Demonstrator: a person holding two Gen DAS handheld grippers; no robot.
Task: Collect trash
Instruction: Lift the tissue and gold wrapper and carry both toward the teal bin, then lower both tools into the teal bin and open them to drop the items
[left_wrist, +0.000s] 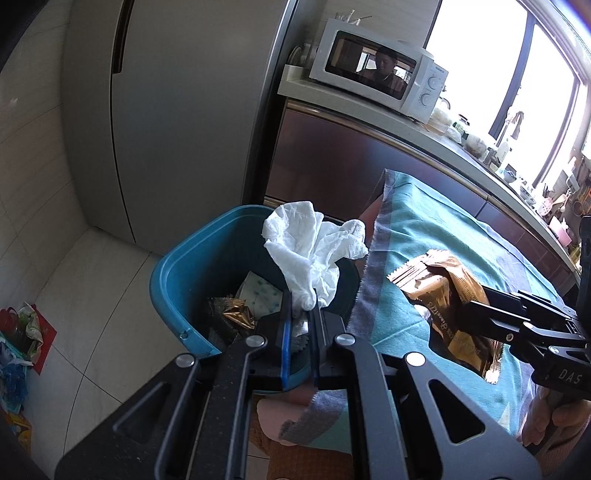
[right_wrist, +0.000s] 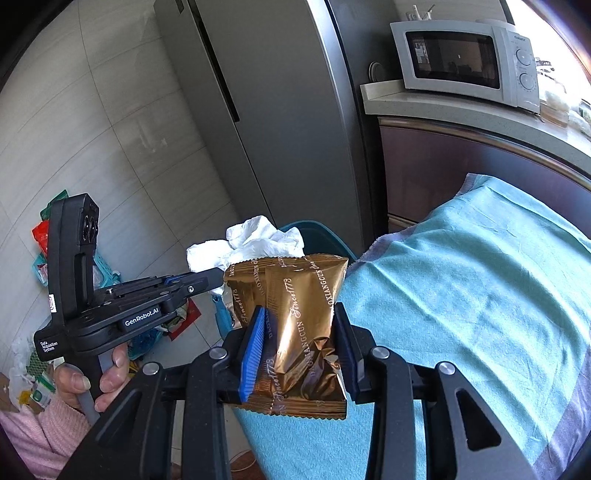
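Observation:
My left gripper (left_wrist: 301, 306) is shut on a crumpled white tissue (left_wrist: 314, 247), which hangs over the open blue trash bin (left_wrist: 192, 266). The bin holds a gold wrapper scrap and spotted paper. In the right wrist view my right gripper (right_wrist: 300, 314) is shut on a gold snack wrapper (right_wrist: 295, 280), with both pads pressed against its sides. It holds the wrapper just above the teal tablecloth (right_wrist: 461, 295) near the table's edge by the bin. From the left wrist view the right gripper (left_wrist: 467, 308) and its gold wrapper (left_wrist: 436, 291) are to the right. The left gripper (right_wrist: 219, 275) and tissue (right_wrist: 251, 240) show beyond the wrapper.
A grey fridge (left_wrist: 166, 110) stands behind the bin. A white microwave (left_wrist: 380, 70) sits on the cluttered counter (left_wrist: 480, 147) to the right. Bags and coloured clutter (left_wrist: 18, 339) lie on the tiled floor at the left. A hand in a pink sleeve (right_wrist: 85, 384) grips the left handle.

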